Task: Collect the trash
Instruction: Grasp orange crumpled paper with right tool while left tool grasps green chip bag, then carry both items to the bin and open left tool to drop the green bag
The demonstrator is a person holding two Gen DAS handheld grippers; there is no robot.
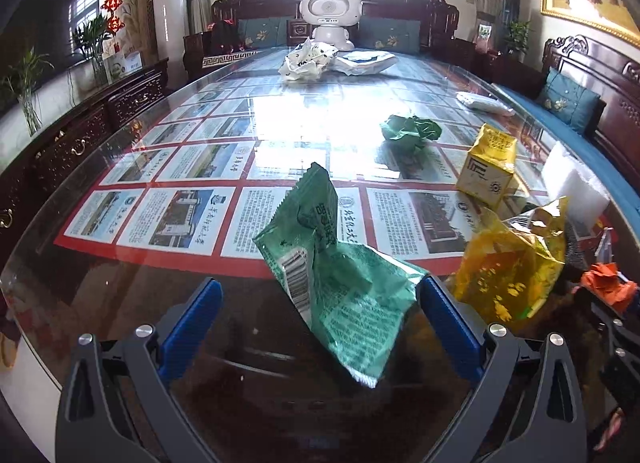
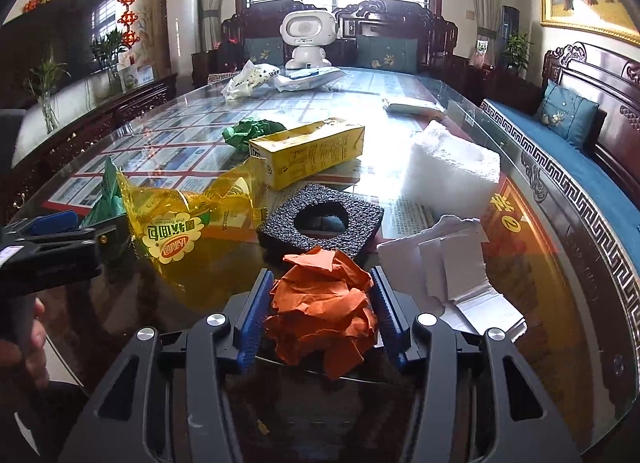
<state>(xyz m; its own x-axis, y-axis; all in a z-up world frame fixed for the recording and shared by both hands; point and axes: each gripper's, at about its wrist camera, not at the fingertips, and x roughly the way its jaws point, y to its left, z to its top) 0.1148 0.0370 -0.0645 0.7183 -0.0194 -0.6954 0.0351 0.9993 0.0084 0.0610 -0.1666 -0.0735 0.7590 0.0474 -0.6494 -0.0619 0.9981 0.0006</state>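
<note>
- Straddling a green wrapper (image 1: 336,283) near the glass table's (image 1: 120,295) near edge, the left gripper (image 1: 320,299) stands spread, pads clear of it on the left.
- Pinching a crumpled orange paper (image 2: 324,311) by the same edge, the right gripper (image 2: 320,307) has both pads against it; a yellow wrapper (image 2: 188,231) lies left.

Crumpled orange paper (image 2: 322,311), green wrapper (image 1: 332,279), glass tabletop (image 1: 160,295)

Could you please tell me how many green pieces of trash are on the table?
2: a green snack wrapper stands between the fingers of the left hand-held gripper, and a crumpled green paper ball lies farther back, left of the yellow carton. Others may be hidden.
</note>
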